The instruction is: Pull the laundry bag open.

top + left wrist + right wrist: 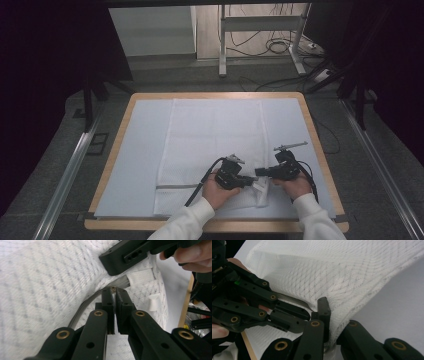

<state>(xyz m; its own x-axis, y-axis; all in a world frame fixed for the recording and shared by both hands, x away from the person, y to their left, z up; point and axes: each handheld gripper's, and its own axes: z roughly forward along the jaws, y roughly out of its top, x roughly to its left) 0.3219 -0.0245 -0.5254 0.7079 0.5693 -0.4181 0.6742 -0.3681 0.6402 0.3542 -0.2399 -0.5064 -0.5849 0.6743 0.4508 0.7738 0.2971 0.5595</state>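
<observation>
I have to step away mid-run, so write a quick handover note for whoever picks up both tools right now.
Left tool: shut on the zipper pull of the white mesh bag, at the right end of the grey zipper.
Right tool: shut on the mesh bag's fabric beside the zipper end, bracing it; the cloth is lifted and bunched there.
The bag lies flat on the white mat, its zipper along the near edge.
Done: both grips are set.
Left: probably slide the pull along the zipper while the right tool holds the bag taut. Whether the zipper is open or closed is hard to tell.
</observation>
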